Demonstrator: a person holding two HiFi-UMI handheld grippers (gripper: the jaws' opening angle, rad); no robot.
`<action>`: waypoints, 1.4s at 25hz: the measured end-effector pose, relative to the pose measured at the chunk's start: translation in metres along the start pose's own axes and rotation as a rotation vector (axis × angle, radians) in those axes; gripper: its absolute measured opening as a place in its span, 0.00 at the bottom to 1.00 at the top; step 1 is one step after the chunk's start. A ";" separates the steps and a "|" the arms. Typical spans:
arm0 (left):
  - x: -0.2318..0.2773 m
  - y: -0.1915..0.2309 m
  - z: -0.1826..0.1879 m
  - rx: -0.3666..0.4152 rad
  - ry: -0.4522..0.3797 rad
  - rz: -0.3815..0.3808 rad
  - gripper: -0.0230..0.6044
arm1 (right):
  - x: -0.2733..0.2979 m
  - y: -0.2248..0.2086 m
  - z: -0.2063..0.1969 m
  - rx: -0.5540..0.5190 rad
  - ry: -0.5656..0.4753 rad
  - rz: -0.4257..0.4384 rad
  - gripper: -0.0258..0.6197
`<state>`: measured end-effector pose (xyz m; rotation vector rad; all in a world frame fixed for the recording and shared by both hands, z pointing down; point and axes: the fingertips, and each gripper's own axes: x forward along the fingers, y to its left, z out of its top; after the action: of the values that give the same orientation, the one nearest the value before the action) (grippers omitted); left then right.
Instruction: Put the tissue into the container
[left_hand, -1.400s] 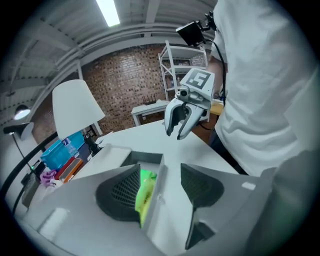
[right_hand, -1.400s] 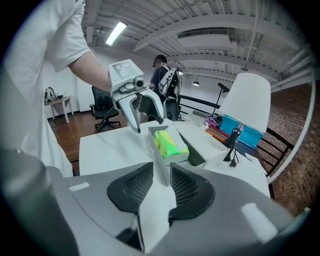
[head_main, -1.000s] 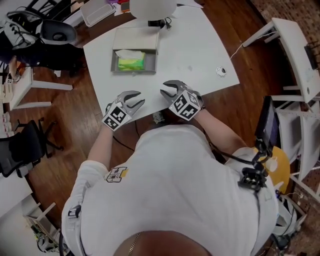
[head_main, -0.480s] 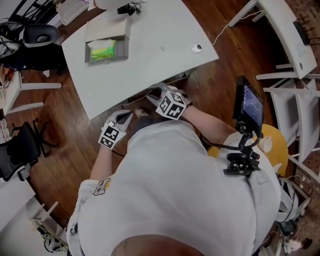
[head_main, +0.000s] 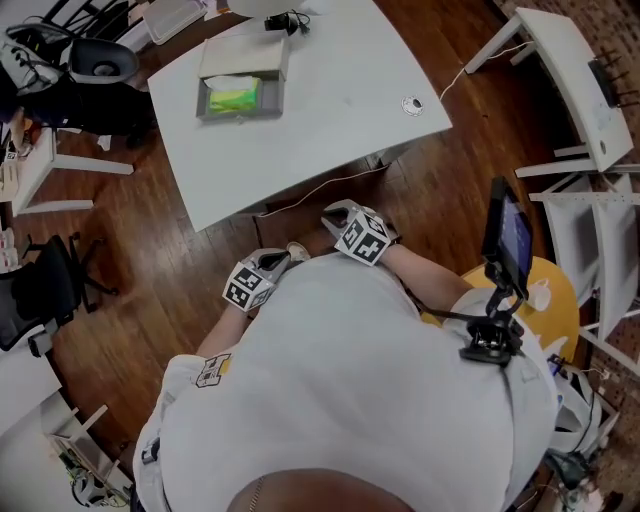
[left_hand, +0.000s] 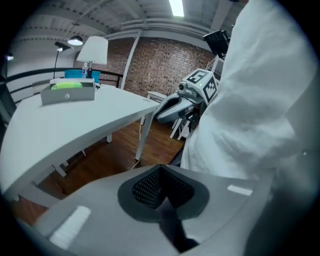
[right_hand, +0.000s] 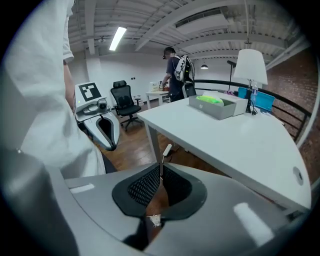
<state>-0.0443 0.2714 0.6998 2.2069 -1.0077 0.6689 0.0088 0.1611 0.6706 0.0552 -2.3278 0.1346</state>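
Observation:
An open grey container (head_main: 238, 88) stands at the far side of the white table (head_main: 330, 110), with a green and white tissue pack (head_main: 232, 97) lying inside it. Both grippers hang off the table, close to the person's torso and well short of the container. My left gripper (head_main: 280, 258) is shut and empty, as its own view shows (left_hand: 160, 170). My right gripper (head_main: 330, 212) is closing, its jaws almost together (right_hand: 160, 167) with nothing between them. The container (right_hand: 216, 106) shows far off on the tabletop in the right gripper view.
A small round object (head_main: 413, 104) and a white cable lie near the table's right edge. A lamp (right_hand: 250, 67) stands behind the container. A black chair (head_main: 100, 65) is at the left, a screen on a stand (head_main: 505, 235) at the right. A person (right_hand: 175, 72) stands far back.
The person has stepped back from the table. Both grippers moved off the table's near edge and down beside the torso, and their jaws came together.

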 end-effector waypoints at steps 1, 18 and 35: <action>0.000 0.000 -0.008 -0.029 -0.002 -0.010 0.04 | 0.003 0.005 -0.005 0.008 0.011 -0.002 0.06; -0.009 -0.005 -0.029 -0.016 0.079 -0.139 0.04 | -0.005 0.011 -0.008 0.052 0.077 -0.085 0.04; -0.013 -0.012 -0.030 -0.013 0.055 -0.120 0.04 | 0.000 0.006 0.007 0.003 0.053 -0.095 0.04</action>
<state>-0.0483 0.3047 0.7078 2.2053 -0.8428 0.6628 0.0029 0.1664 0.6650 0.1612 -2.2675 0.0908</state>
